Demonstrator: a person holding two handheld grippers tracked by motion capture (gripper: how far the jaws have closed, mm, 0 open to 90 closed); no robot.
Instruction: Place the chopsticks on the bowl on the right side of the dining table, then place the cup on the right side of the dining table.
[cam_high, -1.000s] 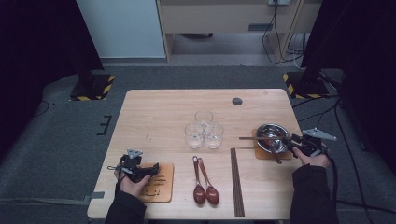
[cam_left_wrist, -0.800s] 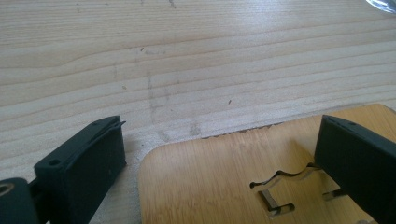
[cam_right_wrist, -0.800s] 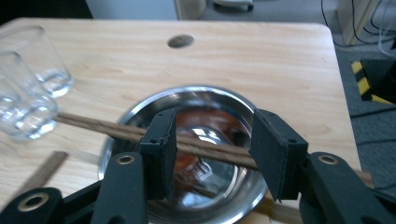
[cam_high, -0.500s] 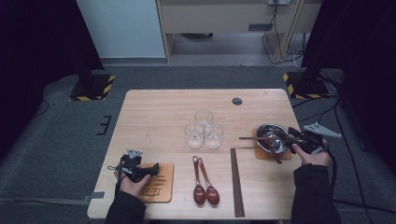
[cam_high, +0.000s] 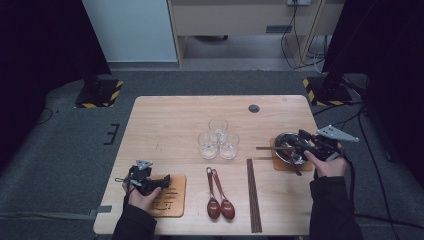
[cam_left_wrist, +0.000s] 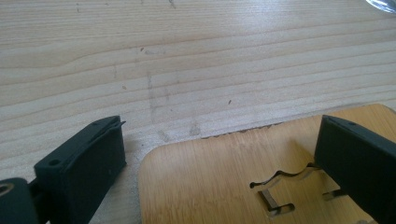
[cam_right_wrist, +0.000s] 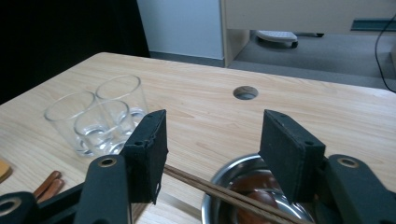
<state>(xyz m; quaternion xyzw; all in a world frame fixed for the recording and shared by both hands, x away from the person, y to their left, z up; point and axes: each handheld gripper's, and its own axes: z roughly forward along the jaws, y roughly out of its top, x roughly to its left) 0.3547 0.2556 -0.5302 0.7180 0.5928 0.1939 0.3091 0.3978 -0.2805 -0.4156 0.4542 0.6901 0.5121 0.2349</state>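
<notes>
Right gripper (cam_high: 303, 141) over steel bowl (cam_high: 290, 148); jaws have just been opening, apart, nothing between. Chopsticks (cam_right_wrist: 224, 193) lie across the bowl on right-hand coaster (cam_high: 287, 164). Left gripper (cam_high: 162, 180) open astride left coaster (cam_left_wrist: 243, 186) on bench (cam_high: 175, 125).

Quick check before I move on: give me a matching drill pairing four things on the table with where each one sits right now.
Things:
1. metal bowl
2. three glasses
3. two red spoons
4. left gripper

Places:
A. middle of the table
B. over the wooden coaster at the near left
C. on a coaster at the right edge, chopsticks laid across it
D. near edge, left of the second chopstick pair

Pairs: 1-C, 2-A, 3-D, 4-B
</notes>
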